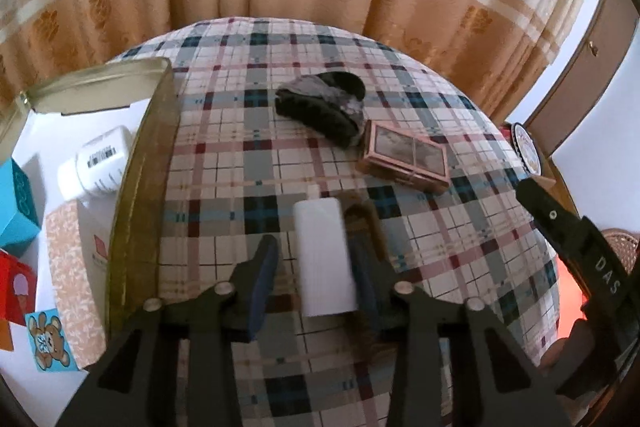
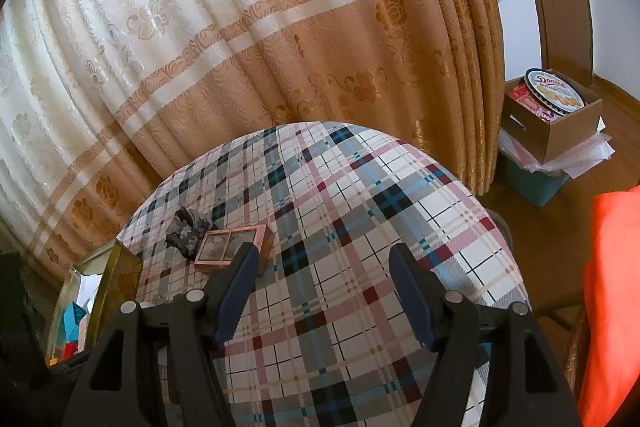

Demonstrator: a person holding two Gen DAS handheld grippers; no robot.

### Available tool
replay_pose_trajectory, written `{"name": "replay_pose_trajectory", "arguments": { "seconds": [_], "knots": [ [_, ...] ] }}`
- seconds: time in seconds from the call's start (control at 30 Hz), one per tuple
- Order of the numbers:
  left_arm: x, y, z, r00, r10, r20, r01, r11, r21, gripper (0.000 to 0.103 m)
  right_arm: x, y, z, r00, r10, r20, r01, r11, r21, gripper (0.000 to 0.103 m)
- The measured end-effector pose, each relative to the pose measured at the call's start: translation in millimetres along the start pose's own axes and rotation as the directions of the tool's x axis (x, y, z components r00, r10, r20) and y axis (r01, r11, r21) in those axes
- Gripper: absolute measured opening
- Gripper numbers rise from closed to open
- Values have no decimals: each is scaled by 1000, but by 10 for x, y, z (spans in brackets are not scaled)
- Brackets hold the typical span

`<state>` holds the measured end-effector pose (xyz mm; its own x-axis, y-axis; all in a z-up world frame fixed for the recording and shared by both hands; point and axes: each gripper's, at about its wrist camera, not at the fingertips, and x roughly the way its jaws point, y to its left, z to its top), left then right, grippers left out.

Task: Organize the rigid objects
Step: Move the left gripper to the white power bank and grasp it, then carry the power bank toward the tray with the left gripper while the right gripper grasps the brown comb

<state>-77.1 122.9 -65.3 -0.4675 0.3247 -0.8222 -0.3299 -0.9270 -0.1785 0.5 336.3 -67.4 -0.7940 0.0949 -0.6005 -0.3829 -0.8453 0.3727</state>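
Observation:
A white cylinder bottle (image 1: 326, 255) lies on the plaid tablecloth between the fingers of my left gripper (image 1: 318, 263). The right finger touches it; the left finger stands a little apart, so the jaws are open around it. A pink box with a window lid (image 1: 406, 157) lies further right, also in the right wrist view (image 2: 224, 247). A dark furry object (image 1: 324, 107) lies behind it, seen too in the right wrist view (image 2: 188, 231). My right gripper (image 2: 322, 291) is open and empty above the cloth; its body shows in the left wrist view (image 1: 576, 239).
An open gold tin (image 1: 136, 195) at the left holds a white bottle (image 1: 98, 163), a teal box (image 1: 18, 203), a red box and patterned boxes. Curtains (image 2: 240, 47) hang behind the table. A cardboard box with a cookie tin (image 2: 556, 95) stands on the floor at right.

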Motion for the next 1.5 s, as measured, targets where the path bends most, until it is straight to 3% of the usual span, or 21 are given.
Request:
{"name": "replay_pose_trajectory", "arguments": {
  "seconds": [0.13,0.23,0.47,0.67,0.83,1.1,1.27,1.5],
  "knots": [
    [-104,-4,17,1000,-24,14,24,1000,4,23,-11,-25,-1,1000,2,1,-2,1000,12,70],
    [-122,1,26,1000,4,27,-5,1000,20,23,-7,-16,-2,1000,1,-3,-1,1000,9,70],
    [92,-5,7,997,65,-52,-63,998,25,23,-2,-18,0,1000,4,-3,-4,1000,17,70],
    [134,-82,32,996,89,-2,-89,993,72,21,2,-7,-2,1000,2,-8,-2,1000,9,70],
    [56,-50,-36,999,38,12,-39,998,50,20,23,-27,-4,1000,-2,-17,3,1000,22,70],
    [-414,-3,-174,996,-17,93,13,999,39,20,33,-26,-4,1000,-6,-28,6,1000,20,70],
    [-705,51,-235,989,-44,144,38,998,41,20,58,118,-29,998,0,-59,-3,999,-45,70],
    [-928,286,-264,982,-16,189,15,1000,8,20,87,568,-312,980,109,-165,-126,987,-102,70]
  ]
}}
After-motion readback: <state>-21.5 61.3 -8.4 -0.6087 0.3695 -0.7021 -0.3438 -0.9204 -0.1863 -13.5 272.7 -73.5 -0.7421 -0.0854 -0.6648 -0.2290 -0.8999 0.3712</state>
